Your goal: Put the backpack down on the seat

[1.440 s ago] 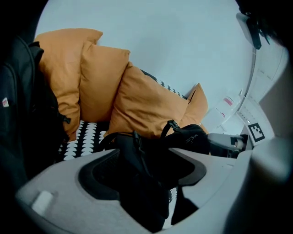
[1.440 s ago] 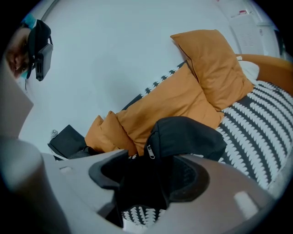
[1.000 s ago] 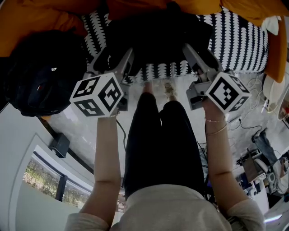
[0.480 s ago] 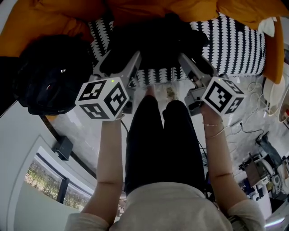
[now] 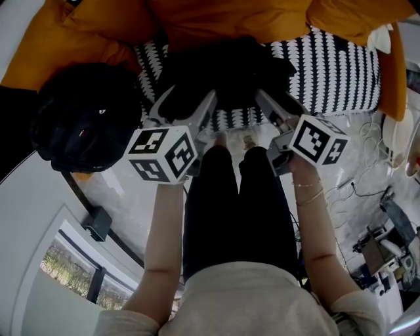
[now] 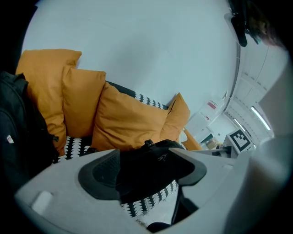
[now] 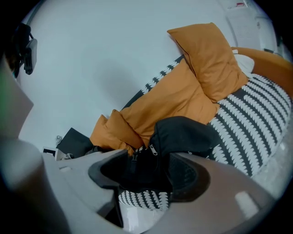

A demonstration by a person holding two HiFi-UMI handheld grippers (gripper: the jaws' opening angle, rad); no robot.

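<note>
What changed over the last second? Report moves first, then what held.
Very little. The left tongs and right tongs have drawn slightly nearer each other at the backpack's near edge, though the head camera's own shift may account for part of that. Nothing was gripped or let go: both pairs of jaws look apart throughout. The backpack stays on the patterned seat, and the other black bag stays to its left.

We are looking at a lounge-like lab corner: orange cushions (image 5: 216,20), patterned sofa seat (image 5: 341,65), cables (image 5: 372,133) trailing across the floor (image 5: 121,187).
</note>
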